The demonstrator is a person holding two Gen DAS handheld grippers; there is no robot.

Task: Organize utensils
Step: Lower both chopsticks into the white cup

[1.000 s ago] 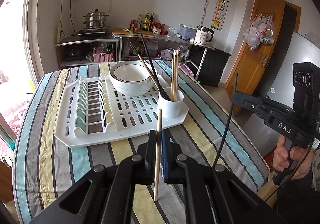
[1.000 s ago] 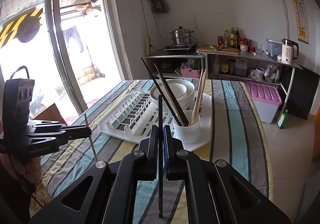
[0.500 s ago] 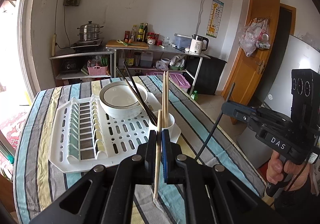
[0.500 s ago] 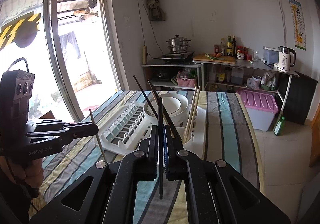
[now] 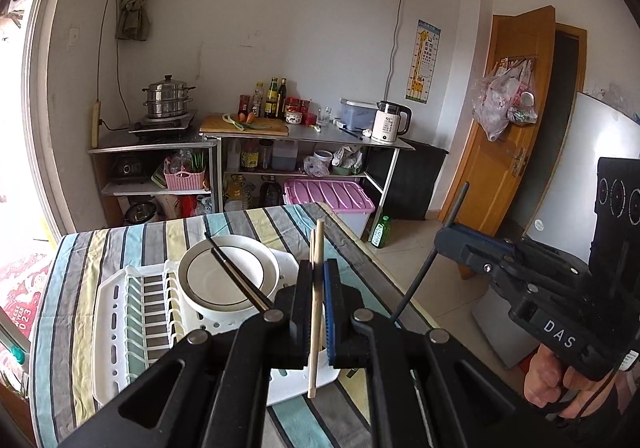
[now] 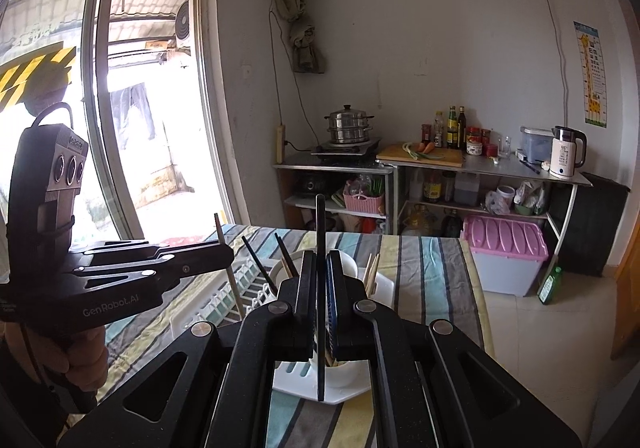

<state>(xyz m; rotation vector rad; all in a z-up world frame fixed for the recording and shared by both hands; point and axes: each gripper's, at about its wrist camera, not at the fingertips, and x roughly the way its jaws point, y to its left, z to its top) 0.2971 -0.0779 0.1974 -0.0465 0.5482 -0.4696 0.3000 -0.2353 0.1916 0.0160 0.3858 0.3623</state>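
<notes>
The left gripper is clamped on a pale wooden chopstick, the right gripper on a slim black chopstick; both sticks stand upright across the jaws. The white cylindrical utensil cup on the white plastic drying rack lies just ahead and below, seemingly nearer the right gripper.

A steel steamer pot and white kettle beside bottles.
</notes>
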